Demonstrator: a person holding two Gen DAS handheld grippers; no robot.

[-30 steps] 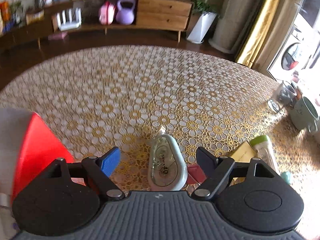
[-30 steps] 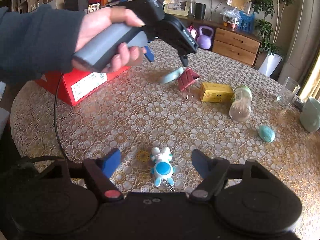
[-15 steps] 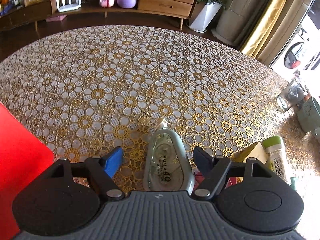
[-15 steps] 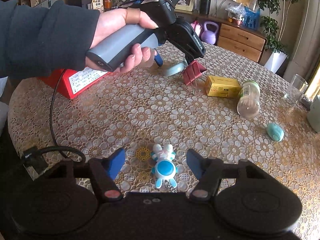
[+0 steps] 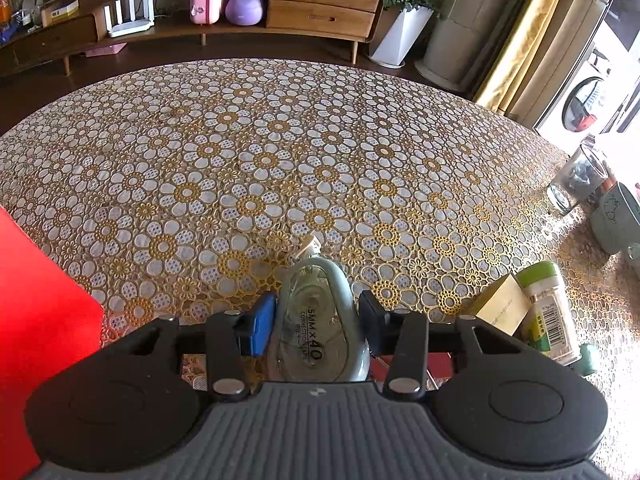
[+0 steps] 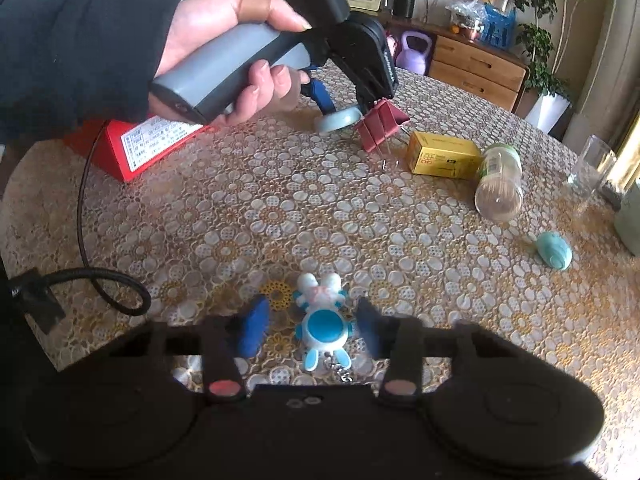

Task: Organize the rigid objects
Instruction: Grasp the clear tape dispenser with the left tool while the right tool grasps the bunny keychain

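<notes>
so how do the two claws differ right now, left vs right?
The left claw has its fingers closed against the sides of the correction tape; the right claw is open, with gaps either side of the bunny keychain. The left one's tape looks tilted off the tablecloth, while the keychain lies flat on it. Both have blue pads and straddle one small item.

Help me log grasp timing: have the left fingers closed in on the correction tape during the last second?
Yes. The left gripper fingers narrowed inward; they now flank the correction tape.
</notes>
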